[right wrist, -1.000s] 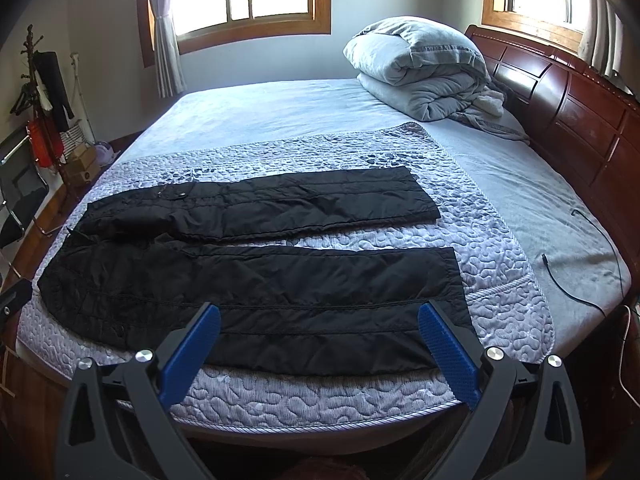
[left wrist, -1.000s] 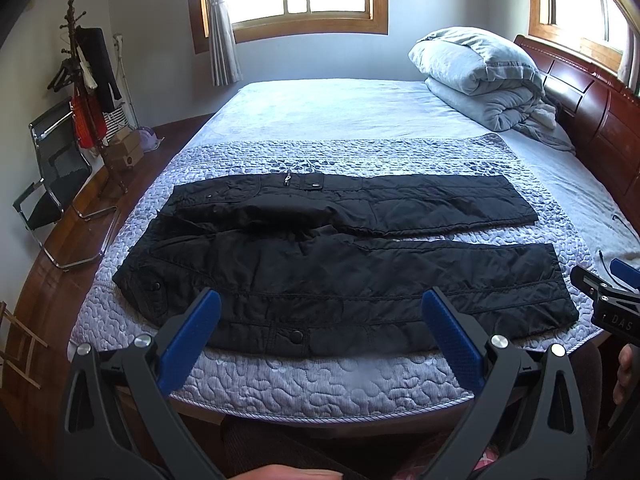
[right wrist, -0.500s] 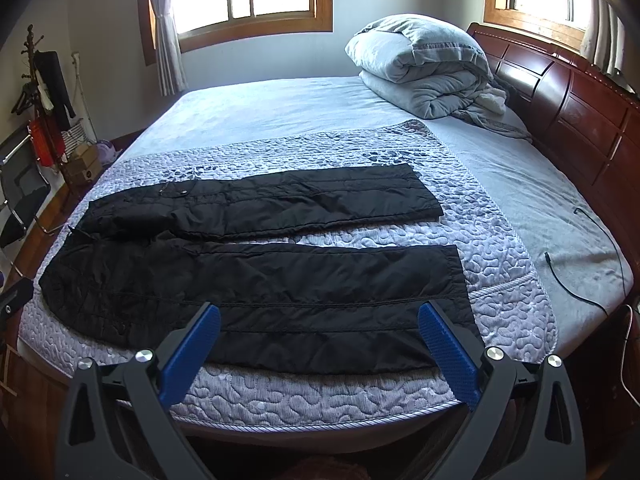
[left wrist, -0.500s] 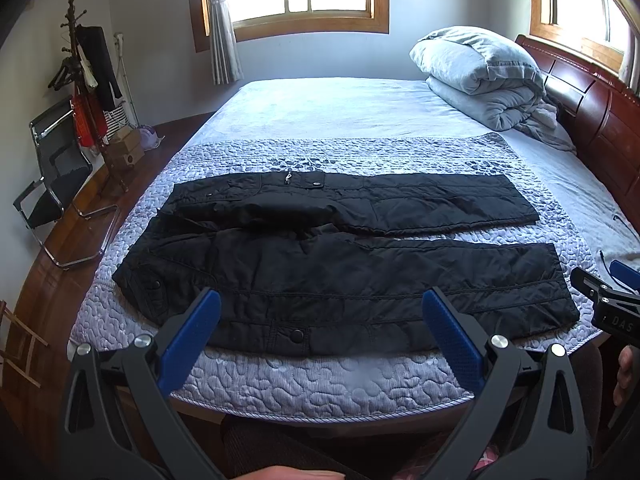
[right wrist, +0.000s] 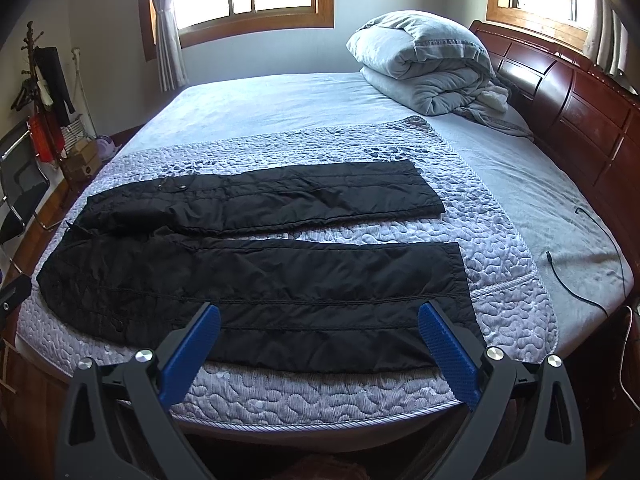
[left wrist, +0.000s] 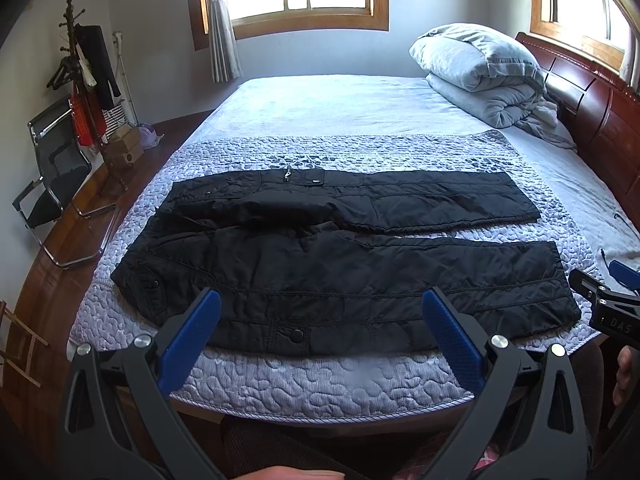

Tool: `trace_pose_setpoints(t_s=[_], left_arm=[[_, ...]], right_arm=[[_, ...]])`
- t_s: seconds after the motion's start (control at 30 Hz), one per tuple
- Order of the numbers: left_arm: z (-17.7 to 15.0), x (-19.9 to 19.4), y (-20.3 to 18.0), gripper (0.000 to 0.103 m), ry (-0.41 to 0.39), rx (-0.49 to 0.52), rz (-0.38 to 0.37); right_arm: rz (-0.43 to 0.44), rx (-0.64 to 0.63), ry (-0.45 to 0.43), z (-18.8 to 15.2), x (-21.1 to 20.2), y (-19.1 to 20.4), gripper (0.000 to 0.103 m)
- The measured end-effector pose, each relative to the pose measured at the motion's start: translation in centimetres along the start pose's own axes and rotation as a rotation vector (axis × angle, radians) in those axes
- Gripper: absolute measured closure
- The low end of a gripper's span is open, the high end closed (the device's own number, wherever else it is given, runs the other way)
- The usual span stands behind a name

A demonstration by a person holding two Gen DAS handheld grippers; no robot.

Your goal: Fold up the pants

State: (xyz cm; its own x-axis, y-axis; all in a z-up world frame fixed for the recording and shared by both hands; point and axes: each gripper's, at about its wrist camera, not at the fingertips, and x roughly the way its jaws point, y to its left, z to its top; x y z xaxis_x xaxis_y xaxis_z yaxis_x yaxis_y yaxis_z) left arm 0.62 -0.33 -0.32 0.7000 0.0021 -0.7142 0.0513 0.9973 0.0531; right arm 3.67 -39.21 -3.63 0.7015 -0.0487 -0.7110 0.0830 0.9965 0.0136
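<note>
Black quilted pants lie flat on the patterned quilt, waist to the left, both legs running right with a gap between them. They also show in the right wrist view. My left gripper is open and empty, held above the bed's near edge over the waist part. My right gripper is open and empty, held above the near leg toward its hem. The right gripper's tip also shows at the right edge of the left wrist view.
A folded grey duvet lies at the head of the bed by the wooden headboard. A black cable lies on the sheet at right. A chair and coat rack stand on the floor at left.
Both views have shifted very slightly; the right gripper has edged a little toward the bed. The pants have not moved.
</note>
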Motion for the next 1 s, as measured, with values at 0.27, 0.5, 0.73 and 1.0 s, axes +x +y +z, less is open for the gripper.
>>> trace_pose_setpoints(t_s=[0.27, 0.5, 0.73, 1.0], left_arm=[[0.1, 0.6, 0.0, 0.003, 0.008, 0.000, -0.001], [0.4, 1.4, -0.1, 0.003, 0.024, 0.003, 0.001], [0.9, 2.7, -0.2, 0.003, 0.044, 0.005, -0.001], [3.5, 6.8, 0.6, 0.003, 0.104, -0.027, -0.107]], right_arm=[[0.002, 0.000, 0.011, 0.2, 0.5, 0.1, 0.004], [0.003, 0.000, 0.026, 0.3, 1.4, 0.1, 0.004], [0.012, -0.006, 0.048, 0.7, 2.7, 0.1, 0.004], [0.099, -0.018, 0.051, 6.5, 6.9, -4.0, 0.004]])
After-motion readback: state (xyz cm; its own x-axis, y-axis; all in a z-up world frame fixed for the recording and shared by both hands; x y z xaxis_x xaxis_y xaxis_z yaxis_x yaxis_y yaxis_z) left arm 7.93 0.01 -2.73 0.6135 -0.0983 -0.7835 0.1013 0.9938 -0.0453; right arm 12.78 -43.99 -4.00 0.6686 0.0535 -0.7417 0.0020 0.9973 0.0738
